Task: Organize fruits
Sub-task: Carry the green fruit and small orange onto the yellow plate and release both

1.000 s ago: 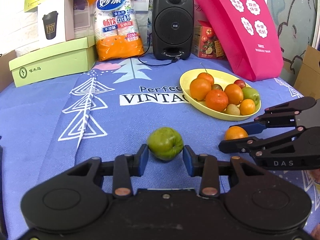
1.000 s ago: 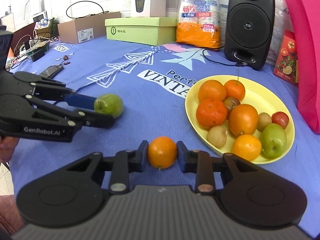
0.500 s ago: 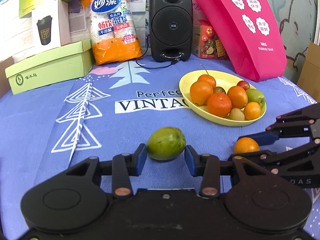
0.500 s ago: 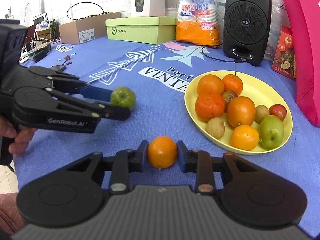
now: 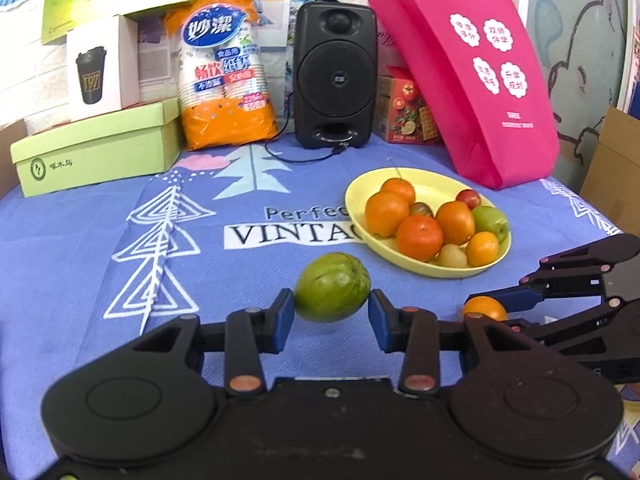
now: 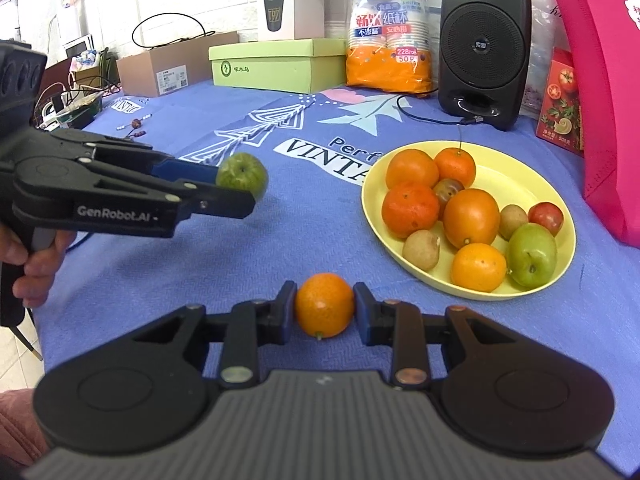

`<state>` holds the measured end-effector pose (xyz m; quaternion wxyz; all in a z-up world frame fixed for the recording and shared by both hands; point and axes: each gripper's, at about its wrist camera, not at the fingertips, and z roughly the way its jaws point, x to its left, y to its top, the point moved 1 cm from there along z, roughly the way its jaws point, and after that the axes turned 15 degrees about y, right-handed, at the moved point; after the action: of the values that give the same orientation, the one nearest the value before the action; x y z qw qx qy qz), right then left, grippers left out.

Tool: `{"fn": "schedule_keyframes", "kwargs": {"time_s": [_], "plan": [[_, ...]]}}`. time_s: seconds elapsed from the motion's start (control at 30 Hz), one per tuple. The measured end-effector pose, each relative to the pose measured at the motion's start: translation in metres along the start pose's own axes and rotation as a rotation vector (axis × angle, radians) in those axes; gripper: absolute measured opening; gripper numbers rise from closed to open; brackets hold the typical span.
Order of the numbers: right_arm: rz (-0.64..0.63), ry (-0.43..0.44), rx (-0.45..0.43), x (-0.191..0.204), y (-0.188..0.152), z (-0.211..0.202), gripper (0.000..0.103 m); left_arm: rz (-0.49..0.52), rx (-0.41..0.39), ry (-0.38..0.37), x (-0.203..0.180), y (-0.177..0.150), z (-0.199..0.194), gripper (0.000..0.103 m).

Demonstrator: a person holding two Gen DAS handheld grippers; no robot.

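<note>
Fruits: ten or so plated (image 6: 472, 216), two gripped.

Ahead of the left gripper (image 5: 331, 312) the blue-clothed surface (image 5: 80, 264) lies bare up to the green box (image 5: 96, 148), cup pack (image 5: 224, 76) and speaker (image 5: 335, 76). Ahead to its right, the fruit-filled yellow plate (image 5: 360, 196) blocks the way. The right gripper (image 6: 325, 312) crowds its right side.
</note>
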<state>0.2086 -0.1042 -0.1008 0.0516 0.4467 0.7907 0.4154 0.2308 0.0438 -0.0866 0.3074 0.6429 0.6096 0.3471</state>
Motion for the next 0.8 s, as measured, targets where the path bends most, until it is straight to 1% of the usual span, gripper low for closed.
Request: {"fn": "schedule_keyframes", "kwargs": {"time_s": [0.13,0.27,0.43,0.53,0.6,0.63,0.67,0.7,0.73,0.8], "plan": [[0.015,-0.021,-0.036,-0.005,0.003,-0.012,0.029,0.008,-0.014,-0.032,-0.009,0.011,0.001,0.04],[0.013,-0.067,-0.082,-0.021,0.015,-0.029,0.029,0.055,-0.041,-0.07,-0.028,0.029,0.01,0.04],[0.016,-0.138,-0.101,-0.05,0.028,-0.036,0.03,0.108,-0.085,-0.128,-0.06,0.065,0.028,0.04],[0.002,-0.182,-0.093,-0.065,0.034,-0.033,0.03,0.146,-0.106,-0.152,-0.079,0.087,0.044,0.04],[0.004,-0.191,-0.102,-0.075,0.038,-0.032,0.03,0.162,-0.116,-0.166,-0.091,0.101,0.056,0.038],[0.006,-0.194,-0.107,-0.08,0.041,-0.032,0.03,0.167,-0.116,-0.174,-0.097,0.107,0.063,0.037],[0.006,-0.198,-0.108,-0.085,0.043,-0.031,0.03,0.174,-0.111,-0.18,-0.104,0.114,0.071,0.03],[0.005,-0.203,-0.107,-0.09,0.046,-0.029,0.03,0.183,-0.1,-0.188,-0.108,0.118,0.08,0.026],[0.006,-0.209,-0.104,-0.095,0.048,-0.026,0.03,0.187,-0.089,-0.192,-0.112,0.121,0.087,0.026],[0.007,-0.218,-0.091,-0.102,0.051,-0.021,0.03,0.193,-0.058,-0.197,-0.119,0.125,0.101,0.031]]}}
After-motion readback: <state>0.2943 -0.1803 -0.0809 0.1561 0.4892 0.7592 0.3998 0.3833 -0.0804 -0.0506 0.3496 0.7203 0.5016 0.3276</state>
